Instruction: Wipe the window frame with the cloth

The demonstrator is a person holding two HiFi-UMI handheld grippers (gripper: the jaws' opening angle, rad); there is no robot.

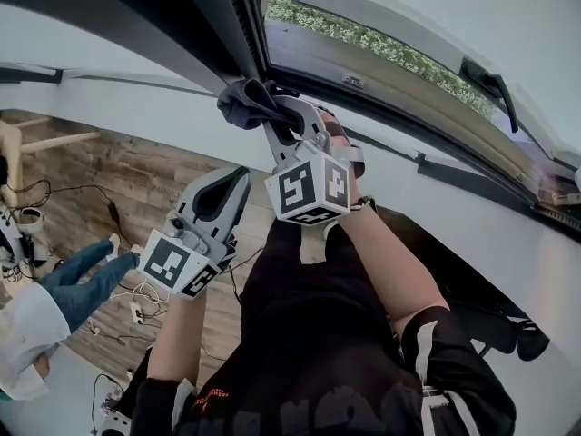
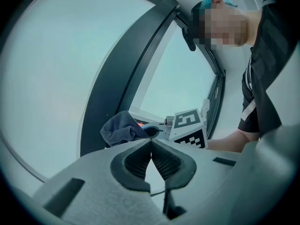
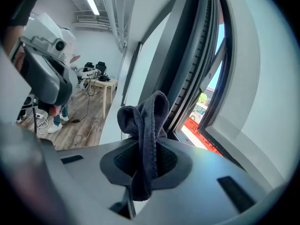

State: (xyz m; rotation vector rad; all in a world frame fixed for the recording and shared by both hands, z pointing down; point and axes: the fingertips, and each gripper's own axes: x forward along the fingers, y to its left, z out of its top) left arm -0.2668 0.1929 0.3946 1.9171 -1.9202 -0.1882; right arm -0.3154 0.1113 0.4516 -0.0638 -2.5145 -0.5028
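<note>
A dark grey cloth (image 1: 243, 104) is bunched in my right gripper (image 1: 274, 107), which is shut on it and holds it against the lower corner of the dark window frame (image 1: 218, 34). In the right gripper view the cloth (image 3: 146, 125) stands up between the jaws, right beside the frame's ribbed seal (image 3: 194, 64). My left gripper (image 1: 236, 178) hangs lower and to the left, shut and empty, apart from the frame. Its own view shows the closed jaws (image 2: 151, 150), with the cloth (image 2: 119, 128) and the right gripper's marker cube (image 2: 188, 125) beyond them.
The window sash (image 1: 427, 25) stands open outward, its handle (image 1: 490, 84) at the right. A white wall (image 1: 136, 107) runs below the frame. Another person's blue-gloved hand (image 1: 86, 278) reaches in at the lower left, above a wooden floor with cables (image 1: 136, 312).
</note>
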